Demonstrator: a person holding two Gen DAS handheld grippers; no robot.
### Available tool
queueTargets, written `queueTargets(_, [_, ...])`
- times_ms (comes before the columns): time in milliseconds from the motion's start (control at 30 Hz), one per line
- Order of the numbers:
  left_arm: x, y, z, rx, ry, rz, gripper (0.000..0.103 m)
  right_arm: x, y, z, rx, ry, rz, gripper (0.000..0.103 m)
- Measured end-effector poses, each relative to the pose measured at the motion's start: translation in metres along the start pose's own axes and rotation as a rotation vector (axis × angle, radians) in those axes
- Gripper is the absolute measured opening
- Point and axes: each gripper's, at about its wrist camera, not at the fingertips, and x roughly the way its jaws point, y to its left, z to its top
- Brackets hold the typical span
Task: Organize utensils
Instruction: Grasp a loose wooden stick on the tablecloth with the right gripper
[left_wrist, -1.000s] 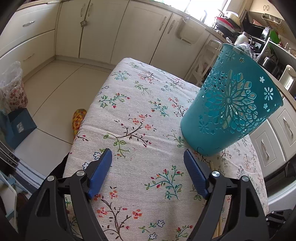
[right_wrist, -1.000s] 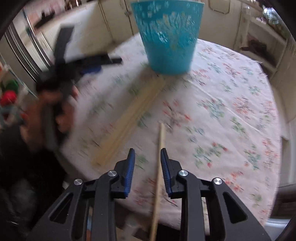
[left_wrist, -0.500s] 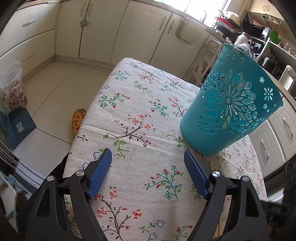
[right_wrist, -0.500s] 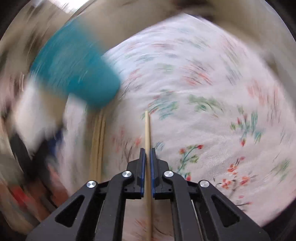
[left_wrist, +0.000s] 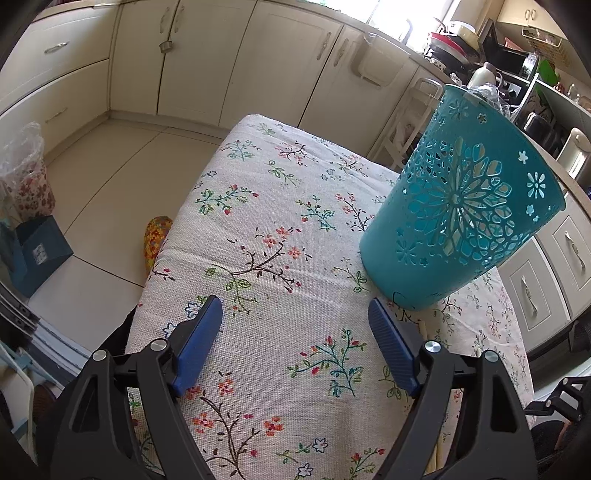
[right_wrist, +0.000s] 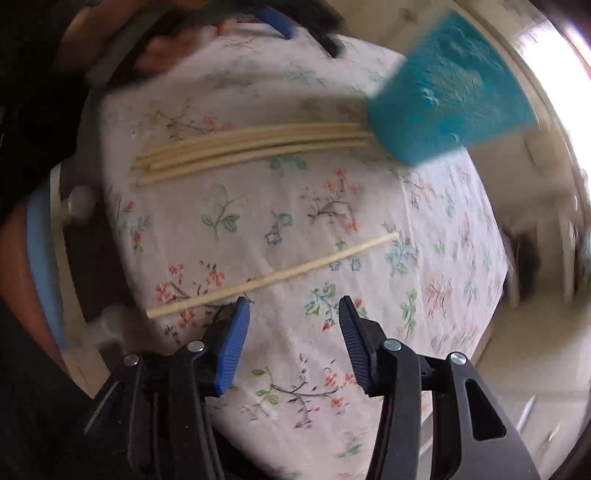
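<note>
A teal perforated holder (left_wrist: 461, 218) stands on the floral tablecloth (left_wrist: 273, 258), right of my left gripper (left_wrist: 295, 325), which is open and empty low over the cloth. In the right wrist view, a single wooden chopstick (right_wrist: 273, 277) lies on the cloth just beyond my right gripper (right_wrist: 291, 325), which is open and empty. A bundle of several chopsticks (right_wrist: 255, 147) lies farther off, one end by the teal holder (right_wrist: 450, 88). Chopstick ends (left_wrist: 423, 328) peek out behind my left gripper's right finger.
Cream kitchen cabinets (left_wrist: 207, 59) ring the room, with a cluttered counter (left_wrist: 498, 55) at the back right. On the tiled floor left of the table sit a blue bag (left_wrist: 33, 251) and a plastic-wrapped bin (left_wrist: 22, 177). The table edge (left_wrist: 155, 280) drops off at the left.
My right gripper was shut on the single chopstick half a second ago; now it is open and the chopstick lies on the cloth. The right view has swung round. The left gripper has not moved.
</note>
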Motion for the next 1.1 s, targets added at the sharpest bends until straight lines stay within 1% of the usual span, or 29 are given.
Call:
queueTargets(33, [0.0, -0.001, 0.0, 0.002, 0.001, 0.002, 0.078, 0.001, 0.002, 0.002, -0.024, -0.014, 0.024, 0.048])
queueTargets(100, [0.001, -0.001, 0.0, 0.008, 0.003, 0.006, 0.078, 0.003, 0.005, 0.007, -0.086, -0.052, 0.034, 0.049])
queueTargets(267, [0.002, -0.004, 0.0, 0.017, 0.007, 0.014, 0.079, 0.013, -0.016, 0.025, -0.12, -0.074, 0.149, 0.052])
queueTargets(333, [0.002, -0.004, 0.0, 0.017, 0.007, 0.013, 0.08, 0.02, -0.023, 0.035, -0.164, -0.062, 0.207, 0.054])
queueTargets(467, [0.002, -0.004, 0.0, 0.019, 0.008, 0.013, 0.08, 0.028, -0.029, 0.049, -0.286, -0.03, 0.275, 0.057])
queueTargets(533, [0.002, -0.004, 0.0, 0.019, 0.008, 0.01, 0.081, 0.034, -0.033, 0.059, -0.338, 0.005, 0.318, 0.06])
queueTargets(600, [0.002, -0.004, 0.0, 0.018, 0.008, 0.007, 0.082, 0.036, -0.034, 0.071, -0.364, 0.026, 0.355, 0.06])
queueTargets(700, [0.002, -0.004, 0.0, 0.017, 0.008, 0.002, 0.083, 0.042, -0.039, 0.086, -0.366, 0.057, 0.418, 0.061])
queueTargets(800, [0.003, -0.004, 0.0, 0.013, 0.007, -0.006, 0.083, 0.048, -0.045, 0.094, -0.348, 0.088, 0.481, 0.064])
queueTargets(867, [0.002, -0.002, 0.001, 0.01, 0.006, -0.011, 0.083, 0.05, -0.053, 0.098, -0.283, 0.11, 0.501, 0.064])
queueTargets(900, [0.002, -0.002, 0.0, 0.01, 0.006, -0.012, 0.084, 0.053, -0.057, 0.096, -0.208, 0.151, 0.519, 0.068])
queueTargets(933, [0.003, -0.002, 0.0, 0.01, 0.006, -0.013, 0.084, 0.054, -0.059, 0.095, -0.165, 0.18, 0.523, 0.075])
queueTargets(967, [0.003, -0.002, 0.0, 0.011, 0.007, -0.013, 0.084, 0.056, -0.06, 0.092, -0.108, 0.217, 0.514, 0.078])
queueTargets(1033, [0.003, -0.002, 0.0, 0.011, 0.007, -0.014, 0.084, 0.059, -0.058, 0.078, -0.006, 0.304, 0.47, 0.088])
queueTargets(1100, [0.003, -0.002, 0.0, 0.01, 0.006, -0.015, 0.084, 0.058, -0.053, 0.063, 0.052, 0.359, 0.429, 0.089])
